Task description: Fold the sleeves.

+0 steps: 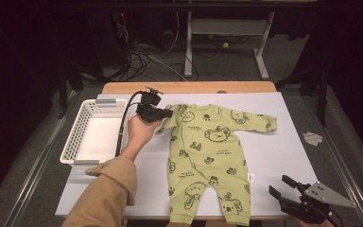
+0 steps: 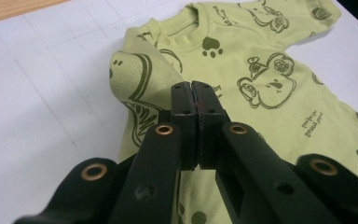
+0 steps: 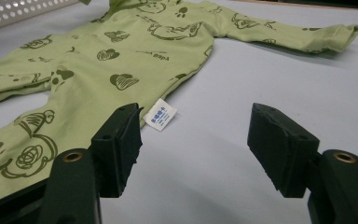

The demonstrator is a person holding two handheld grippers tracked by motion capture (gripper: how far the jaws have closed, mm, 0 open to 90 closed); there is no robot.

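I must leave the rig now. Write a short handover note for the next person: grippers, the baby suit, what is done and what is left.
Left gripper: shut on the green baby suit, pinching the folded-in sleeve near the collar.
Right gripper: open, holding nothing, at the near right table corner beside the suit's leg; the white care label lies just ahead of its fingers.
Suit: flat on the white mat, other sleeve stretched out.
White basket: to the left of the suit, nothing in it.
Done: one sleeve lifted inward.
Left: probably finish folding, then place the suit in the basket.
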